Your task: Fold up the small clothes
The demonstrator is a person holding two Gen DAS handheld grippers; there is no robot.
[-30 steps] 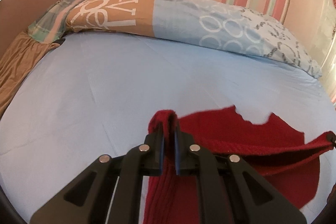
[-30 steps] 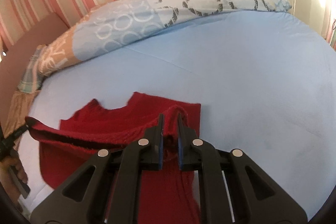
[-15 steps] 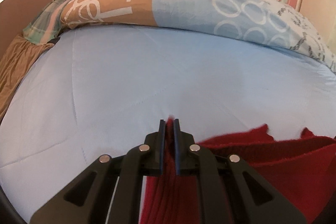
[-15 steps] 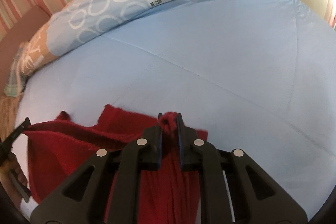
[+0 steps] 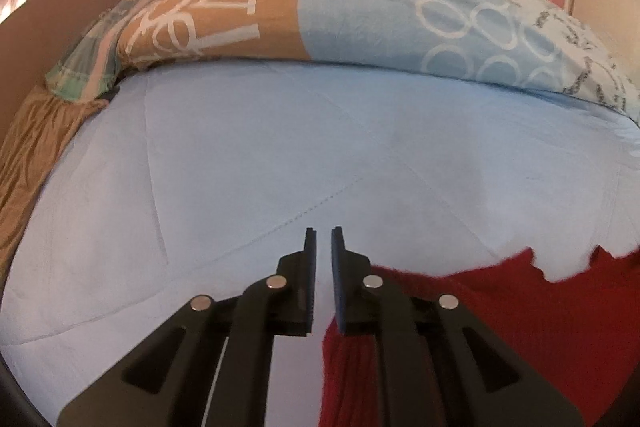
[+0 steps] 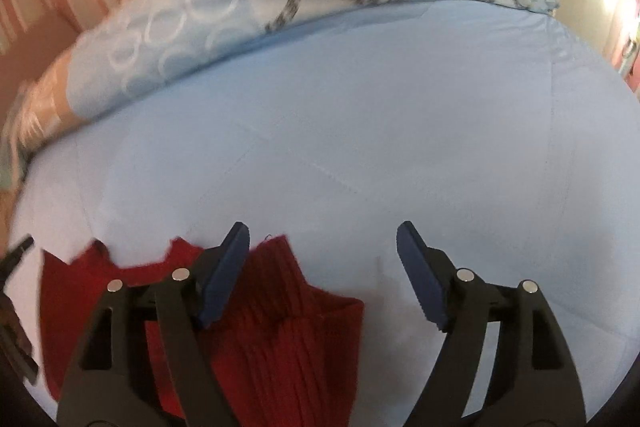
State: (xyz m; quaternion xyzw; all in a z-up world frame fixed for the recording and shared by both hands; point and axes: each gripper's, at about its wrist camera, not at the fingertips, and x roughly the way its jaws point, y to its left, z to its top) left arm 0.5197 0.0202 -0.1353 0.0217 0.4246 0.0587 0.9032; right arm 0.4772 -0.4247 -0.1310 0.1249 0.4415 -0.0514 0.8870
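Right gripper point(image 6: 322, 237) fingers spread wide and released above the red knit garment point(image 6: 280, 327), left gripper point(image 5: 323, 241) fingers narrowly parted, gripping nothing, garment lying on the light blue bed sheet point(image 5: 280, 147), patterned duvet point(image 5: 360, 15) beyond

— What carries it all?
— A bed point(image 5: 248, 155) under a pale blue sheet.
— And on it?
— A red knitted garment point(image 6: 280, 339) at the near edge, a patterned duvet point(image 5: 360, 23) bunched along the far side by the wall.
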